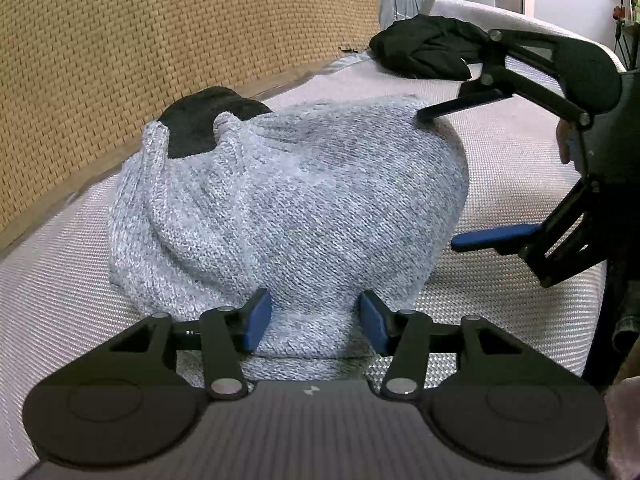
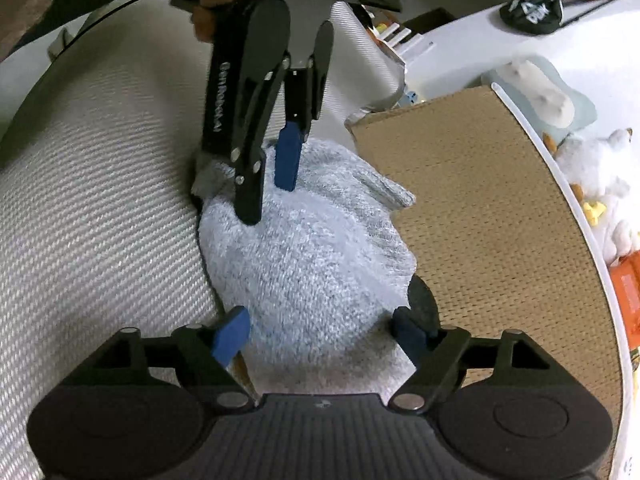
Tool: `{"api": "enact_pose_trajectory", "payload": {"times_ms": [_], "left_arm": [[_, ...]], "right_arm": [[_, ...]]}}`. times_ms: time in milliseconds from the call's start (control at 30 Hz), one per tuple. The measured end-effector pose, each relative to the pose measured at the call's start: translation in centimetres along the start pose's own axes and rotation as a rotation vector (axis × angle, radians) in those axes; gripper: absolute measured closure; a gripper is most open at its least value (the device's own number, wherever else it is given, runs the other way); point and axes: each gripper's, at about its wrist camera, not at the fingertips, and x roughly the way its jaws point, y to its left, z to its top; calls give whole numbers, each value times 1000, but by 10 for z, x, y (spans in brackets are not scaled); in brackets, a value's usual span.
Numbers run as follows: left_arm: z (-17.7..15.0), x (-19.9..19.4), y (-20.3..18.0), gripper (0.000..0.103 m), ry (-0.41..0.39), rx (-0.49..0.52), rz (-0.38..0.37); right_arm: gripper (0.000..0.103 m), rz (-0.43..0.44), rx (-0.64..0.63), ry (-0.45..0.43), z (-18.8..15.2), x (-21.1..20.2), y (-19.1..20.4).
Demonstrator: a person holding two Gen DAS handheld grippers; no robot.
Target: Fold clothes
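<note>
surface: a pale woven mattress [image 1: 500, 152] is seen, bordered along one side by a tan woven panel [image 1: 160, 40].
landmark: a grey knitted sweater [image 1: 288, 208] is laid in a bunched heap on the mattress.
behind the sweater: a black garment [image 1: 200, 120] is tucked partly under it, next to the panel.
farther beyond the sweater: another black garment [image 1: 424, 50] is laid apart, near the mattress's far end.
</note>
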Motion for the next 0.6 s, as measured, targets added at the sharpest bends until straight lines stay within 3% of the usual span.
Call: {"api": "enact_pose_trajectory", "payload": {"times_ms": [600], "left_arm": [[3,1,-1,49,-2,-3,-2]], "right_arm": [[20,62,-83,16,12,20,6]]}}
